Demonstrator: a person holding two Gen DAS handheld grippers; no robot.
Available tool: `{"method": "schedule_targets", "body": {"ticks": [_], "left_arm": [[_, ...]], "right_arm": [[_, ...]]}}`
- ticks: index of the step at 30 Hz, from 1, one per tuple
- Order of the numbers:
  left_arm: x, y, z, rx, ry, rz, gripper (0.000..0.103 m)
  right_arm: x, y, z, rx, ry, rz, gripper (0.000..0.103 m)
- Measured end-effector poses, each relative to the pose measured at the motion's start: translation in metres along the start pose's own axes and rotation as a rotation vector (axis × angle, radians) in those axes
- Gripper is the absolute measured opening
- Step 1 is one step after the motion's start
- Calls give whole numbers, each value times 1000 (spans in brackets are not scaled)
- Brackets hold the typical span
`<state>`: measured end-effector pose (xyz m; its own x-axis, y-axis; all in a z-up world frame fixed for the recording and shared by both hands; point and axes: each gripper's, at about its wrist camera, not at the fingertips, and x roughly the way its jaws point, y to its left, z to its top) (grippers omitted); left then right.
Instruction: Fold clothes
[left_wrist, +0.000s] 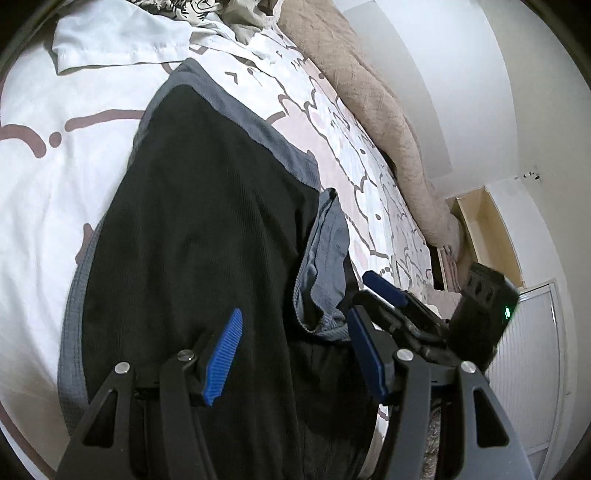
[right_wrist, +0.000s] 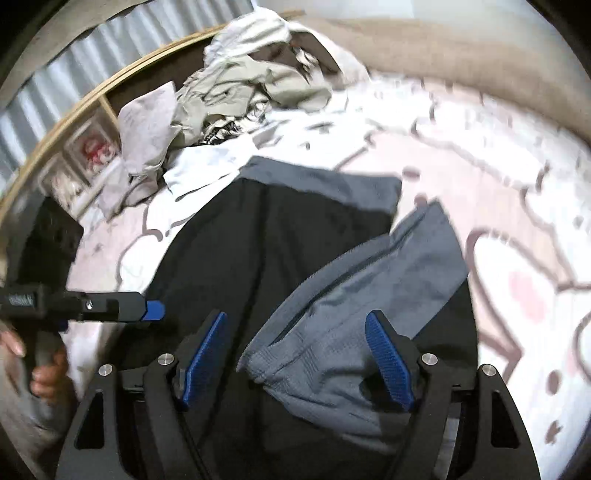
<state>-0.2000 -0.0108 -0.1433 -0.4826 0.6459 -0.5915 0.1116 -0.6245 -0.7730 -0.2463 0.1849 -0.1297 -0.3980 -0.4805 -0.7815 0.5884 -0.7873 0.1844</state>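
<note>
So the black and grey garment (left_wrist: 207, 221) is spread long on the patterned bedsheet (left_wrist: 44, 206), with one grey sleeve (right_wrist: 369, 280) laid back across the black body; looks partly folded to me, though it could equally be a sleeve that just landed that way; the rest of it isn't squared up into a packet. A rumpled clothes pile (right_wrist: 240, 85) sits past its far end, so more may be left. Left gripper (left_wrist: 295, 354) hangs over the near end, tongs apart, nothing in them; right gripper (right_wrist: 295, 354) straddles the sleeve cuff, also apart, not pinching. Bare sheet on both long sides gives swing room; beige blanket (left_wrist: 369, 96) borders one side.
</note>
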Motion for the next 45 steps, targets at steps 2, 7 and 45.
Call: {"method": "schedule_targets", "body": {"ticks": [2, 7, 45], "left_arm": [[0, -2, 0, 7, 0, -7, 59], [0, -9, -2, 29, 2, -22, 59], [127, -139, -229, 1131, 296, 198, 59]], "right_arm": [[-5, 17, -7, -93, -33, -47, 76], [6, 28, -22, -192, 22, -70, 39], [-86, -203, 41, 291, -13, -692, 6]]}}
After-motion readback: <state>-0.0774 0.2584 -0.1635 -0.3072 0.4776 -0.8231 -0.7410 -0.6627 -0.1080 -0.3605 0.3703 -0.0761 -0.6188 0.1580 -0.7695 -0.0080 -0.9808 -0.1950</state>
